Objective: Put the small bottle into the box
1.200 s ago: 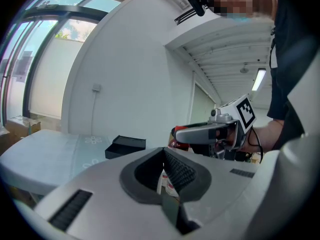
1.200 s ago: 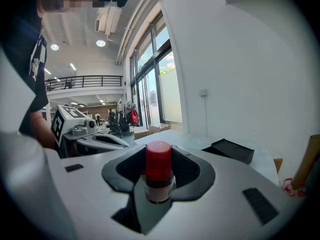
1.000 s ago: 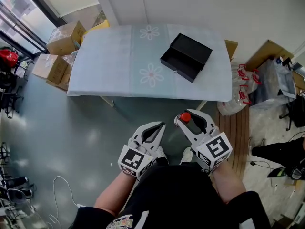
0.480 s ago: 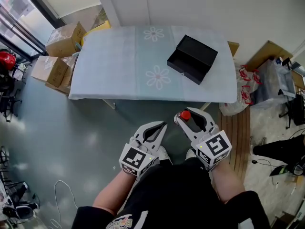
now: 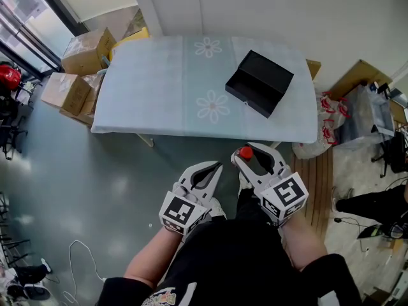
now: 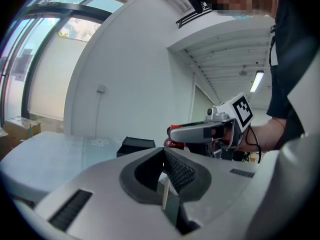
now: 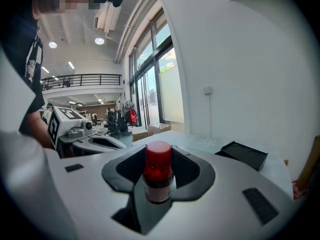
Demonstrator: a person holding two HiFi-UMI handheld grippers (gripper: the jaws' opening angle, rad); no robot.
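Note:
A small bottle (image 7: pixel 158 176) with a red cap (image 5: pixel 246 152) stands upright between the jaws of my right gripper (image 5: pixel 250 159), which is shut on it. The right gripper (image 7: pixel 159 184) is held in the air short of the table's near edge. The open black box (image 5: pixel 259 83) lies on the right part of the table (image 5: pixel 153 88); it also shows as the black box (image 7: pixel 243 154) and the black box (image 6: pixel 135 145). My left gripper (image 5: pixel 208 172) hangs beside the right one, jaws shut with nothing between them; in its own view the left gripper (image 6: pixel 163 170) sees the right gripper (image 6: pixel 210 132) alongside.
The table carries a pale cloth with flower prints (image 5: pixel 213 106). Cardboard boxes (image 5: pixel 86 48) stand on the floor left of it. Bags and clutter (image 5: pixel 357 107) sit at the right, by a wooden floor strip (image 5: pixel 319 171). Grey floor (image 5: pixel 95 183) lies between me and the table.
The view has shifted slightly, with table and box drifting right in the picture. Both grippers keep their pose, and the bottle stays held in the right one.

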